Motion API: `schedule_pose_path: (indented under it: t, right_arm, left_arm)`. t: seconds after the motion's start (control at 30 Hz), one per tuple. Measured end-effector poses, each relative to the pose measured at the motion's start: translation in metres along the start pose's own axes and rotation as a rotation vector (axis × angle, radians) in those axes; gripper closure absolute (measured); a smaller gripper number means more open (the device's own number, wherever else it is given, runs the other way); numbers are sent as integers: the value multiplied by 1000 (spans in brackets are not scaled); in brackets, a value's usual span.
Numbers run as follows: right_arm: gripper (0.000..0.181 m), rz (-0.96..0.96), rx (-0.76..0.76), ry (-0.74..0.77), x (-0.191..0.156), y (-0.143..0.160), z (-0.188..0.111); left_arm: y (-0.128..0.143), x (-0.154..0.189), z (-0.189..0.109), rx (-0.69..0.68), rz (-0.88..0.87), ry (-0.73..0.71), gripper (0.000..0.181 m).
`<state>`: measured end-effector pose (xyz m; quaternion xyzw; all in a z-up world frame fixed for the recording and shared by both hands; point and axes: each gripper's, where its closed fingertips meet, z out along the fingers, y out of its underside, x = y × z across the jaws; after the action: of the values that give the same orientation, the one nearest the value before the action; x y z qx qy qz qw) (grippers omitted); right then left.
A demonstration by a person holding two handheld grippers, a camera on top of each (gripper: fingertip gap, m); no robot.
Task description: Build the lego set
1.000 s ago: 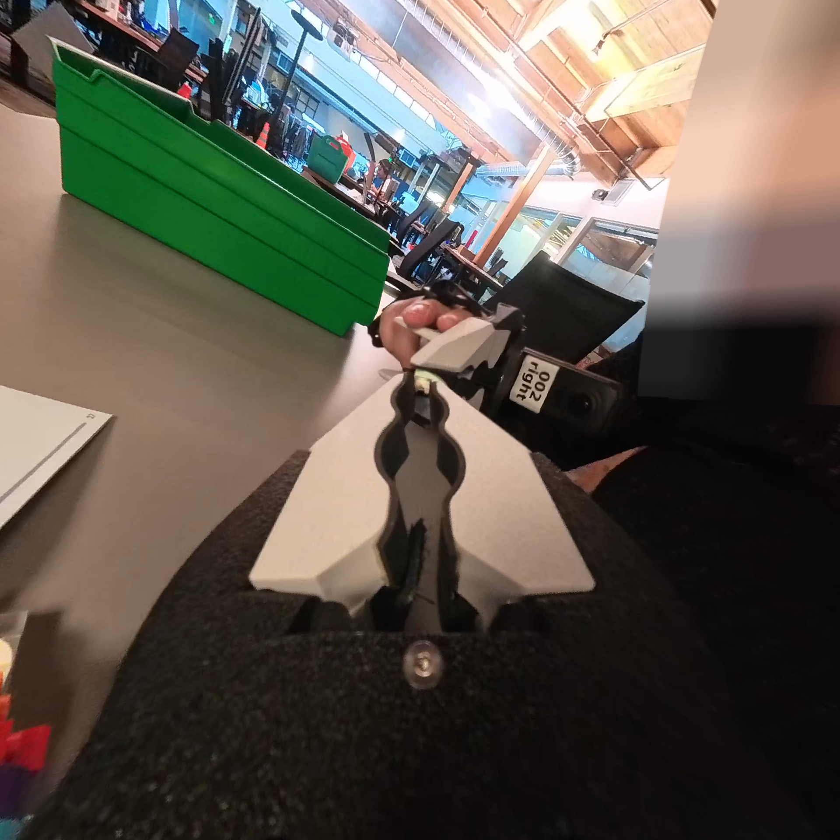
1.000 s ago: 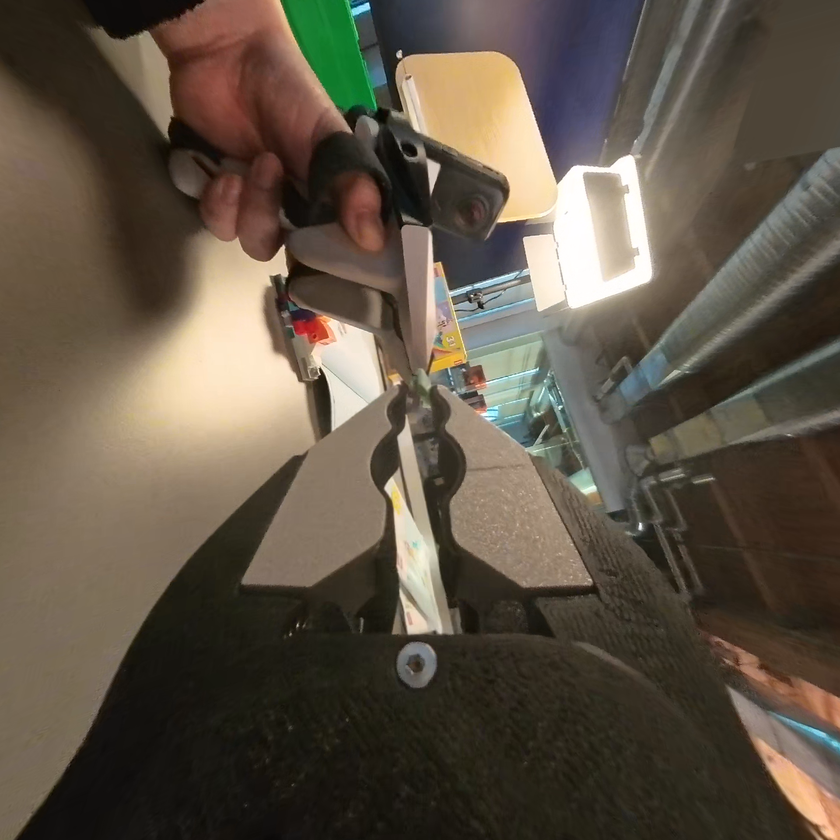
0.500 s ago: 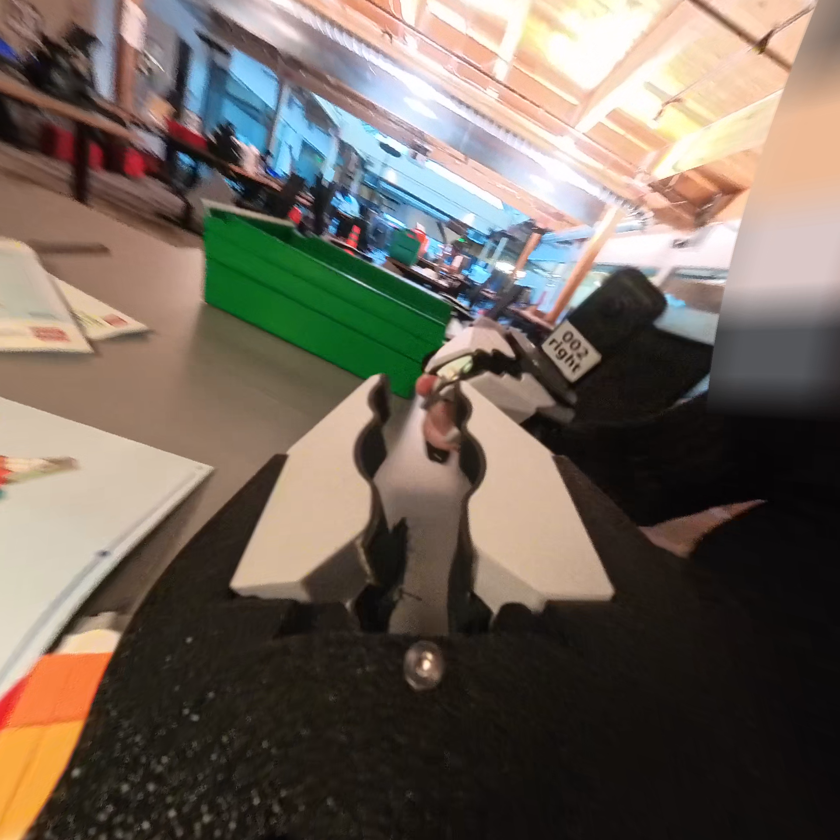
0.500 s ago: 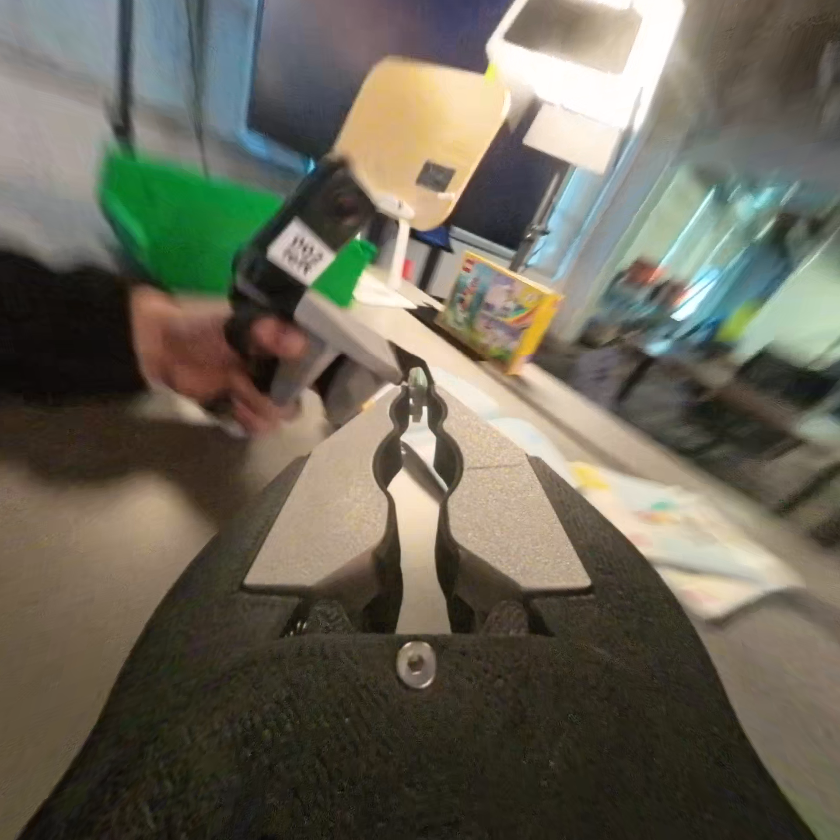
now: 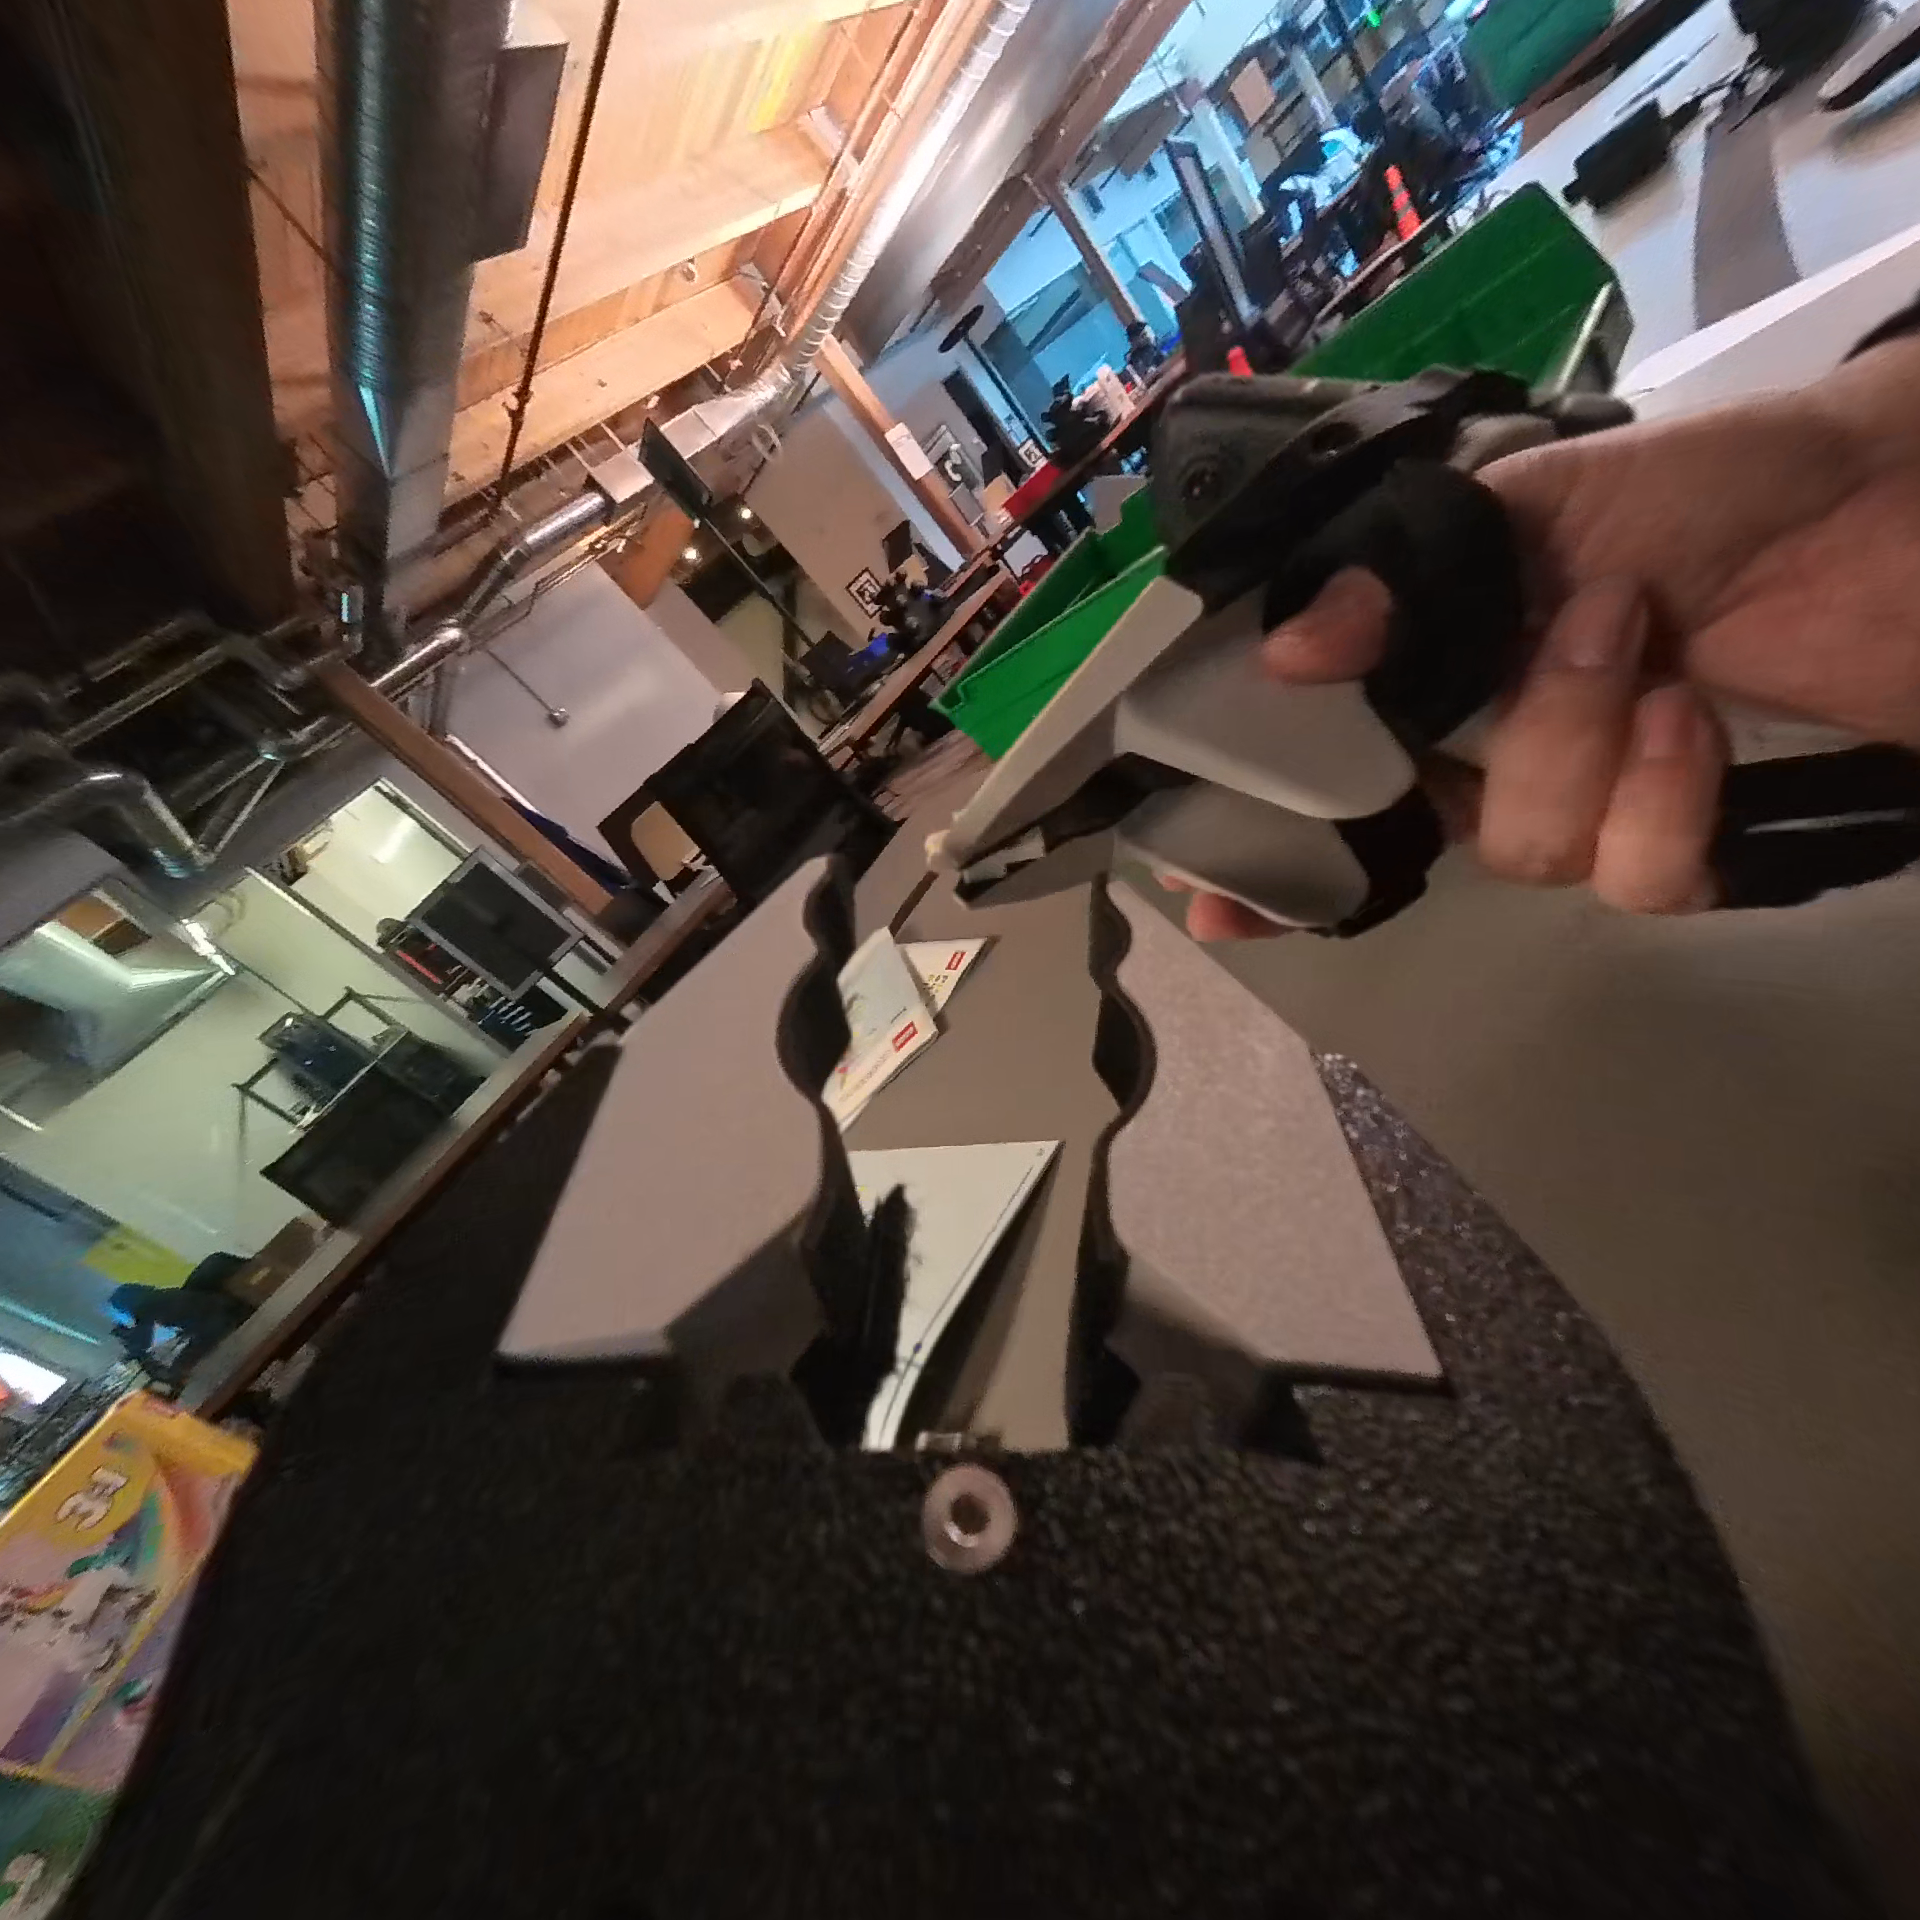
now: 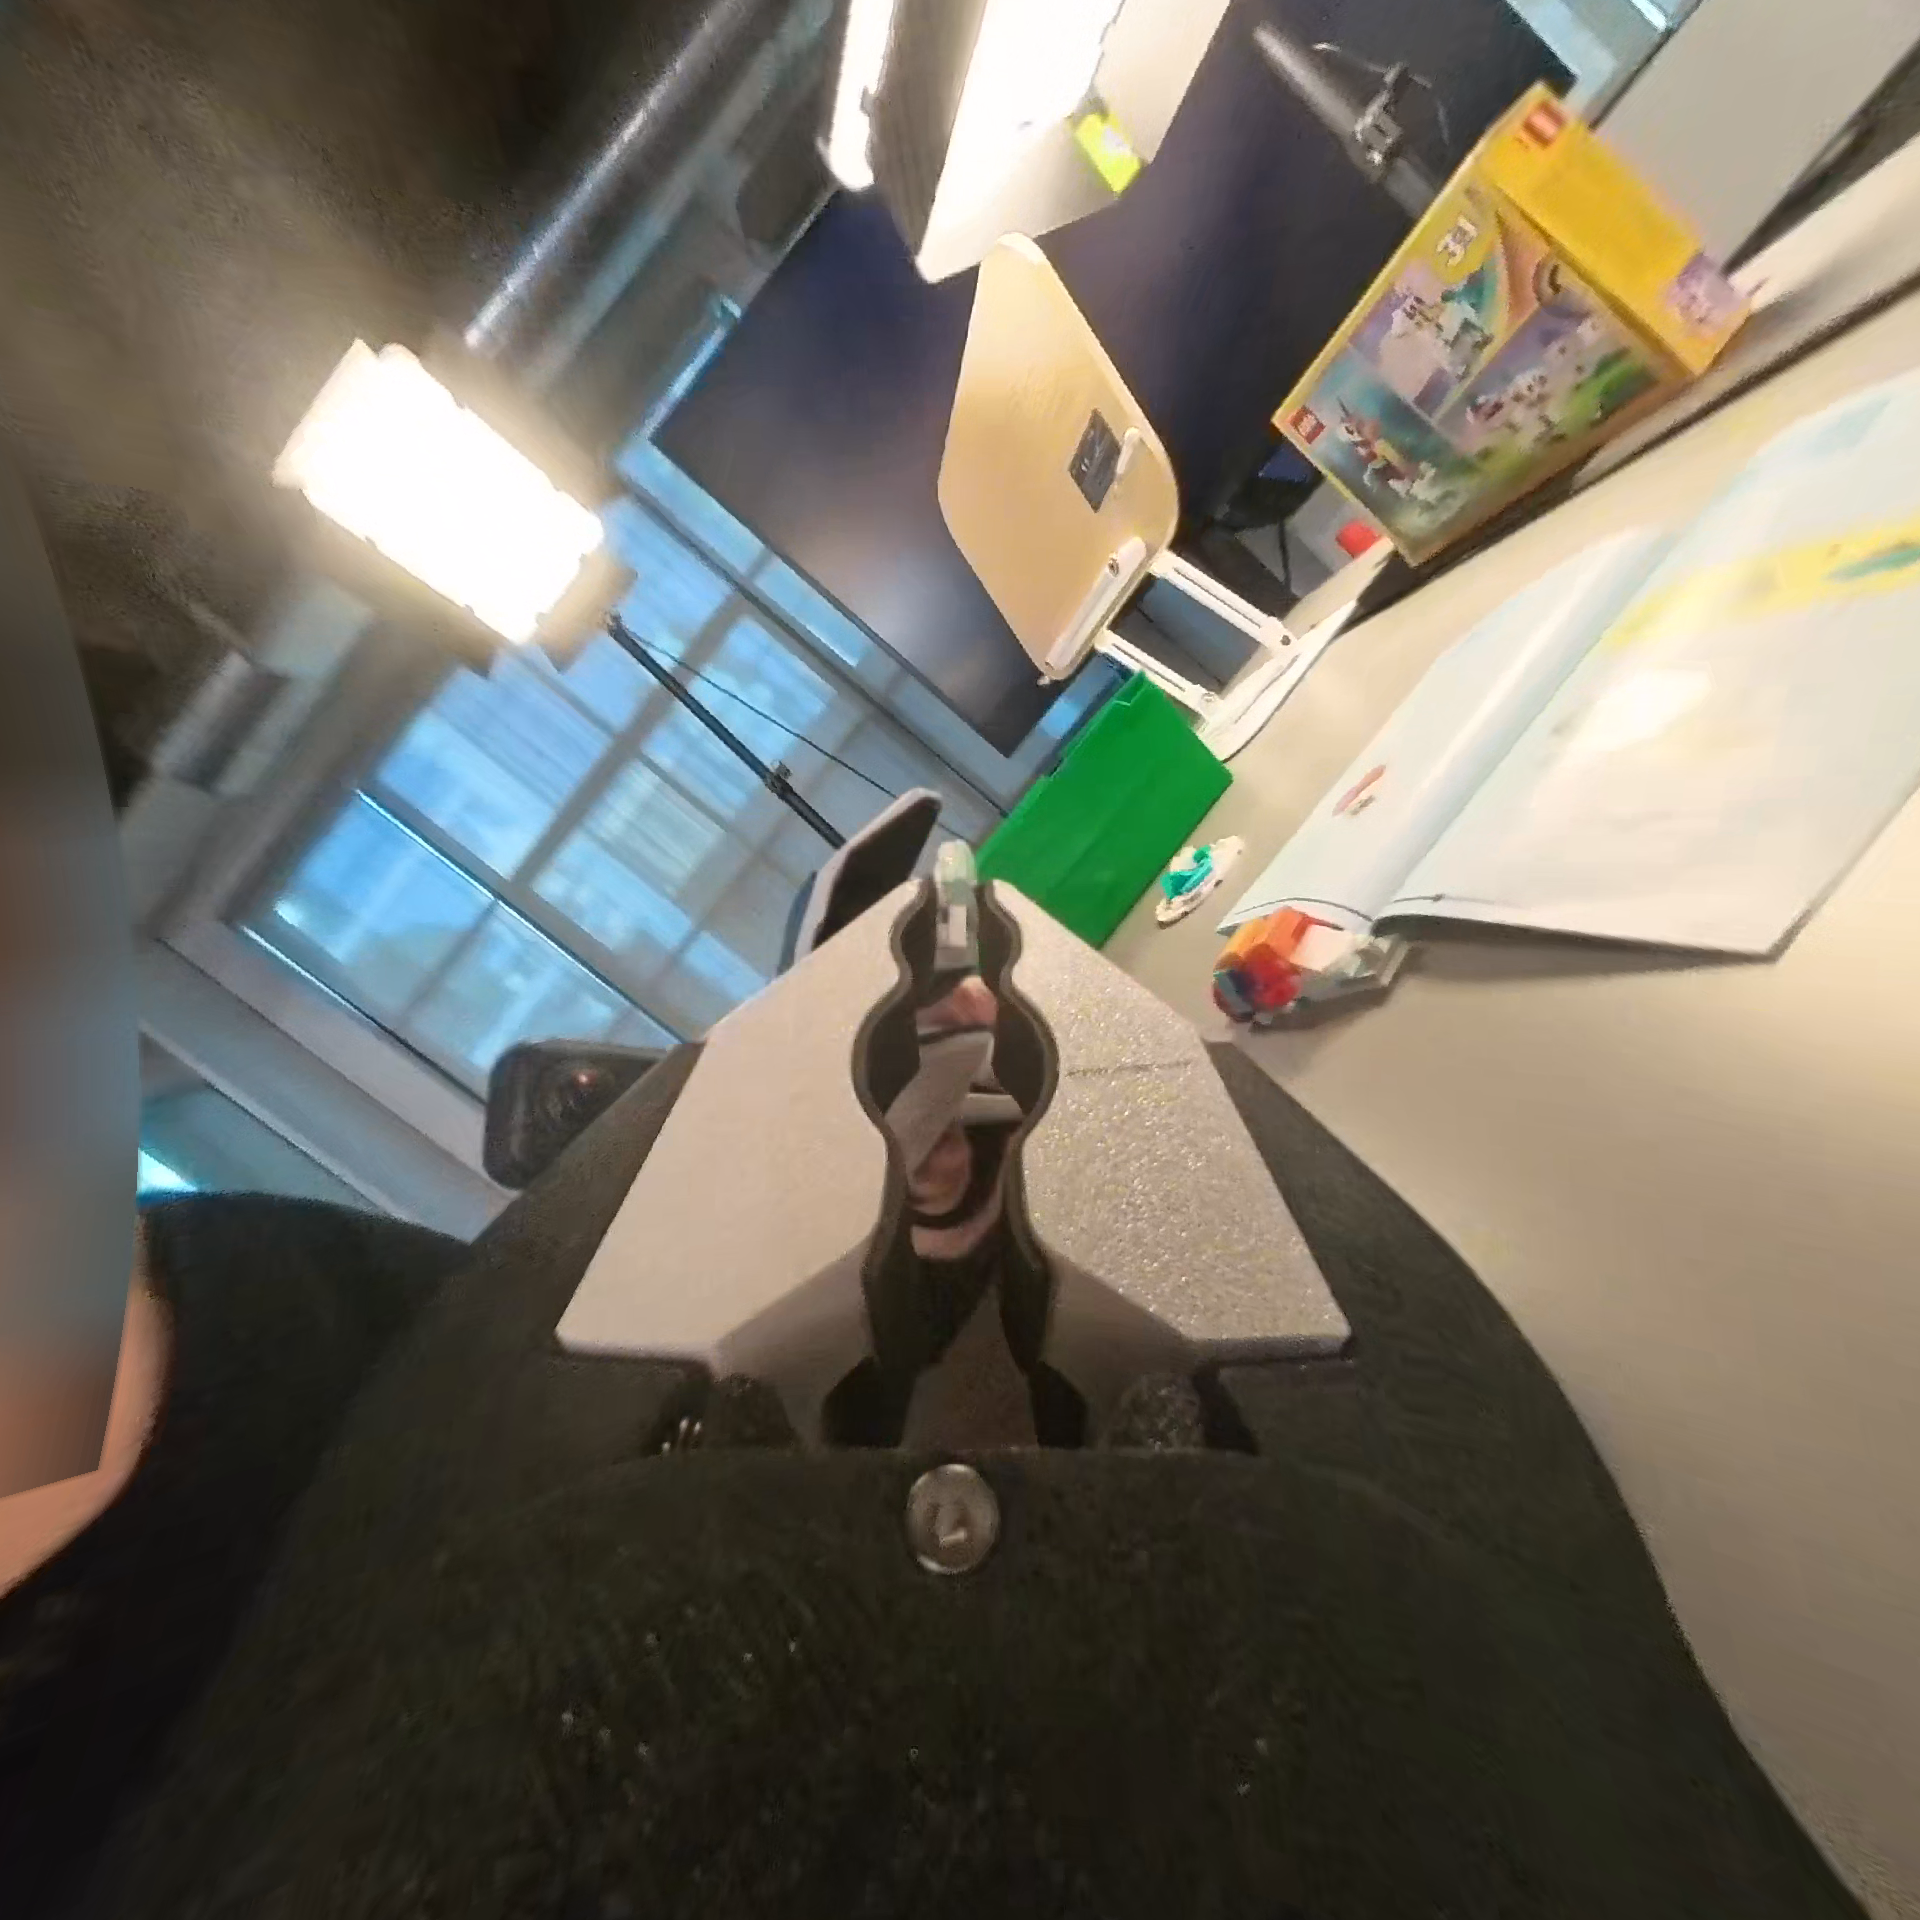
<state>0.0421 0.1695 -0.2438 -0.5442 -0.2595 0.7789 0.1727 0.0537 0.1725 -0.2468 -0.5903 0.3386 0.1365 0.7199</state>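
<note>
We see the left gripper [image 5: 961,883] with jaws wide apart and empty. The right gripper [image 6: 956,894] pinches a small pale brick [image 6: 953,871] at its jaw tips, above the counter [image 6: 1558,1195].

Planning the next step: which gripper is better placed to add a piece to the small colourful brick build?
Right. The right gripper is shut on a small pale lego piece, with the small colourful brick build in view on the grey table. The left gripper is open and empty.

Box [image 5: 99,1621] — cut off at frame edge
</note>
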Motion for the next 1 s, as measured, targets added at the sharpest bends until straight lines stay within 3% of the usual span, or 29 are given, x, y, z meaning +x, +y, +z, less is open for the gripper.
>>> schedule_pose_path:
  t: [0.3,1.0]
  right_arm:
    - [175,146,13,-41,3,10,4]
    - [175,2,53,-43,2,3,2]
  left_arm:
    - [4,7,5,-24,26,2,144]
    - [6,4,7,-48,32,-19,166]
